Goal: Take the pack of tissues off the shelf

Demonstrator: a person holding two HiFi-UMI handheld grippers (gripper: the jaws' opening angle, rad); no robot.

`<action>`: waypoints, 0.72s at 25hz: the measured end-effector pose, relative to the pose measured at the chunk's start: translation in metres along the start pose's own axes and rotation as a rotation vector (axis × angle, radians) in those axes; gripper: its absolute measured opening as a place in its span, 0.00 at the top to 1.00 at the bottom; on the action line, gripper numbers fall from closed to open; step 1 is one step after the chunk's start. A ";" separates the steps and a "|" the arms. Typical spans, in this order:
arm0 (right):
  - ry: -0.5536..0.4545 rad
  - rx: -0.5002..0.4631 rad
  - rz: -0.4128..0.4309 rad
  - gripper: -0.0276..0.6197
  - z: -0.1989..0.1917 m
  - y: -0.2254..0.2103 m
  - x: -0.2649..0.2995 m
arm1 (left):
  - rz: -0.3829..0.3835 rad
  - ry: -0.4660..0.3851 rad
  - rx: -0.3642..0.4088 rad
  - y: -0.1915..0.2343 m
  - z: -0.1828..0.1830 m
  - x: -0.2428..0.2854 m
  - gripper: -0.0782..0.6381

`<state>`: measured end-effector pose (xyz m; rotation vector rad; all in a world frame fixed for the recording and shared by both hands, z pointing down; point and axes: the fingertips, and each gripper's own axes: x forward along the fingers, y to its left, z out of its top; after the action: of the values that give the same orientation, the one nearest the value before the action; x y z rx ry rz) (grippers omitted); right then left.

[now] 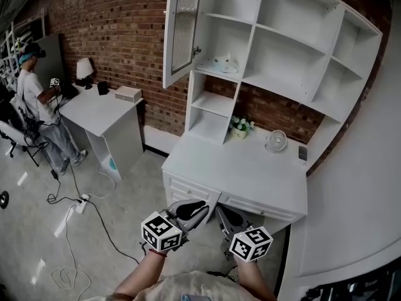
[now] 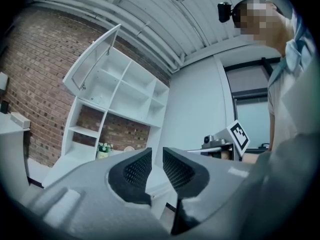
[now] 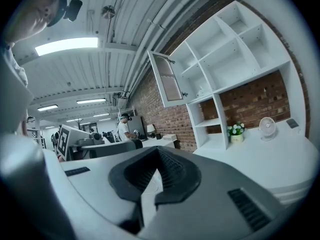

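While the pack of tissues (image 1: 224, 63) lies untouched on the shelf (image 1: 213, 74) at upper centre, nothing is done: low in the frame, the left gripper (image 1: 190, 209) is held with fingers slightly apart and the right gripper (image 1: 229, 218) with fingers together, both empty.

Pack of tissues (image 1: 223, 63): pale, soft-looking, with a faint greenish tint. It lies flat on a board of the white shelf unit (image 1: 254, 42), in the second column's middle compartment, just right of the open glass-fronted door (image 1: 183, 27). Print illegible.
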<state>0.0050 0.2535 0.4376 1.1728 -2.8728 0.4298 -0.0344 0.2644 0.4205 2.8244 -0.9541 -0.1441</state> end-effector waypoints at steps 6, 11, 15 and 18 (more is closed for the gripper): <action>-0.059 0.070 0.014 0.93 0.008 -0.004 0.003 | 0.006 -0.003 0.002 0.006 0.000 -0.002 0.79; -0.058 0.064 0.010 0.93 0.010 -0.001 0.008 | 0.010 0.004 0.001 0.010 0.000 -0.006 0.79; -0.044 0.057 0.012 0.93 0.011 0.000 0.013 | 0.012 0.000 -0.013 0.015 0.000 -0.005 0.79; -0.039 0.049 0.023 0.93 0.015 -0.006 0.017 | 0.015 -0.012 -0.015 0.019 0.002 0.003 0.79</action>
<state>-0.0020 0.2339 0.4264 1.1686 -2.9280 0.4861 -0.0438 0.2473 0.4217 2.8050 -0.9719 -0.1659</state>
